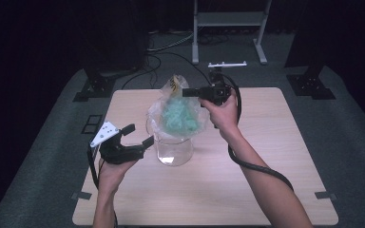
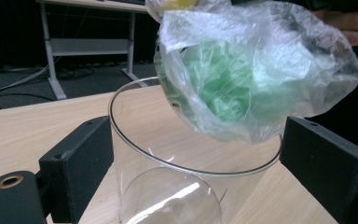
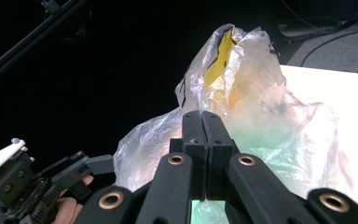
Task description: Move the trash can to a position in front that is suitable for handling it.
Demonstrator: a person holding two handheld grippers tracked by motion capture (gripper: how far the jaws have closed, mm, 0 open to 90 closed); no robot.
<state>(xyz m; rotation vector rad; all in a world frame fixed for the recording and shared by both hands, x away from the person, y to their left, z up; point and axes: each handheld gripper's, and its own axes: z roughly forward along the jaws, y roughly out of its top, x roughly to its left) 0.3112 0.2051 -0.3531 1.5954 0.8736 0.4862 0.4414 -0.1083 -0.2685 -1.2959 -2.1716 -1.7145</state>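
Plastic bag (image 1: 178, 114) pinched in my right gripper (image 1: 190, 92) over the jar (image 1: 173, 151); left gripper (image 1: 138, 135) gapes, so jar could tip.

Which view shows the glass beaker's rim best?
The left gripper view: the glass beaker sits close between the open left tongs, its rim traced nearly all round under the plastic bag. The high view shows it small, bag over its mouth. The right gripper view has the bag in front.
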